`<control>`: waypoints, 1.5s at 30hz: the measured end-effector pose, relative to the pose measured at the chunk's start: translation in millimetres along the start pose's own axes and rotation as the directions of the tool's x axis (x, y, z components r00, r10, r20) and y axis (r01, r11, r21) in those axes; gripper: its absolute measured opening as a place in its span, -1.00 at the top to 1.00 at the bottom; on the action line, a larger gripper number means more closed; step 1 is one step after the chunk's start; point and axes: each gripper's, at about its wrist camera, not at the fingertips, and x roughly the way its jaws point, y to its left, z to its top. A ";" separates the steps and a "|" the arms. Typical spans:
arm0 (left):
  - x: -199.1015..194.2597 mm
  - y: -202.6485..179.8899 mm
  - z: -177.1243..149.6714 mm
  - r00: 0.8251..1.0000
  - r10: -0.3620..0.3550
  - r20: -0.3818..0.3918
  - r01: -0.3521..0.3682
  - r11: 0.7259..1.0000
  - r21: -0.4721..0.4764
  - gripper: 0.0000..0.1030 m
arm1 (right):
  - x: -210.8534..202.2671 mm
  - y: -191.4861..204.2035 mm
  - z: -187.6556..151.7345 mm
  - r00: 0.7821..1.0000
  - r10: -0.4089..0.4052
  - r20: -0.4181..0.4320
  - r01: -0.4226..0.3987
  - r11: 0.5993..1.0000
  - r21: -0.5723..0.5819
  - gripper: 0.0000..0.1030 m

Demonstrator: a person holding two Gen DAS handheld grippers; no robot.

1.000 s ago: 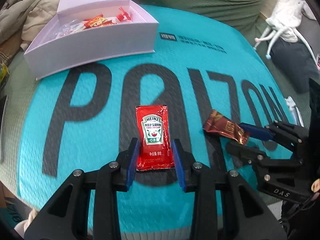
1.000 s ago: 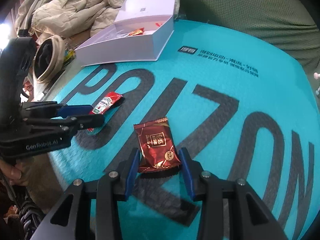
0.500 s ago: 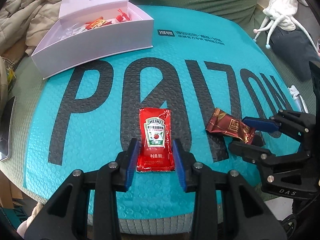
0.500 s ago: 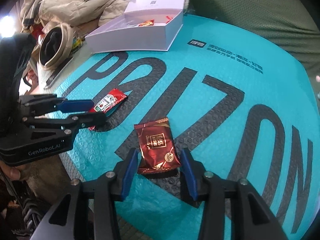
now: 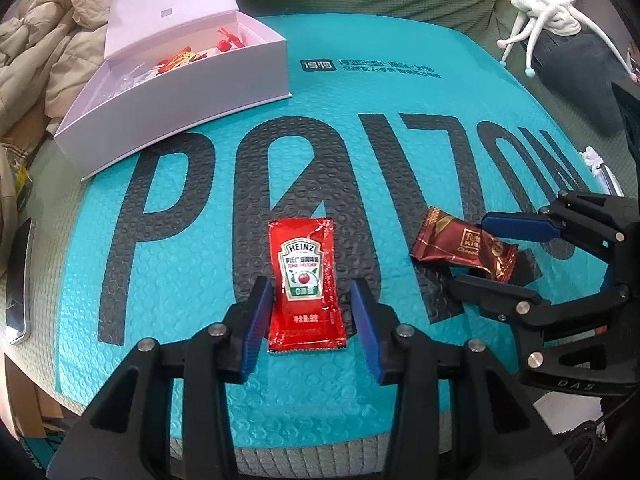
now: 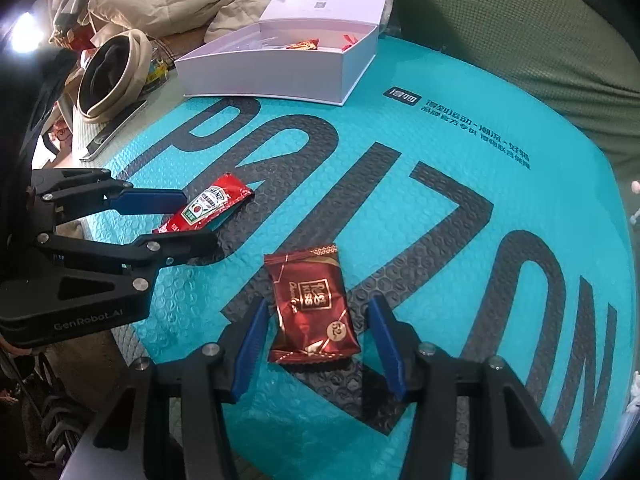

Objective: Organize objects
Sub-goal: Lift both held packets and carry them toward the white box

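Step in hand looks like the grasp, on both sides at once. Left gripper [image 5: 307, 320] is spread, blue pads either side of the red Heinz ketchup sachet [image 5: 305, 286], which lies flat on the teal bubble-wrap mailer with big black lettering [image 5: 360, 152]. There's a gap on both sides, so nothing is pinched.

Right gripper [image 6: 318, 344] is also spread, straddling the dark red foil chocolate wrapper [image 6: 310, 308], flat on the same mailer, just right of the sachet. Again there's a visible gap at each pad.

The open white cardboard box [image 5: 192, 92] sits at the far left corner of the mailer, lid up, with a few red packets already inside. I'd guess that's the drop target.

Next move, my read: close both sets of jaws on the near ends of the packets, lift, and carry far-left to the box. Both items are thin and flat, so the pads need to sit low on the mailer or they'll slip over the top. The grippers are close together, so mind a clash on the way.
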 end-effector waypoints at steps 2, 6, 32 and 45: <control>-0.8 -1.9 -0.6 1.000 -0.005 0.000 0.005 1.000 0.002 0.40 | -0.6 -2.1 -0.8 1.000 0.007 0.007 -0.007 1.000 0.016 0.02; -2.5 -6.5 -2.2 1.000 -0.019 -0.006 0.020 1.000 0.016 0.50 | -1.0 -0.9 -2.2 1.000 -0.007 0.012 0.007 1.000 0.009 0.23; -55.5 45.0 -32.4 0.998 0.035 0.048 -0.028 0.989 -0.147 0.52 | -18.2 48.8 26.6 0.993 0.108 0.052 -0.104 0.992 -0.078 0.24; -75.7 111.2 -63.9 0.993 0.112 0.035 -0.098 0.955 -0.282 0.52 | -0.5 116.5 59.8 0.977 0.212 0.029 -0.202 0.957 -0.211 0.24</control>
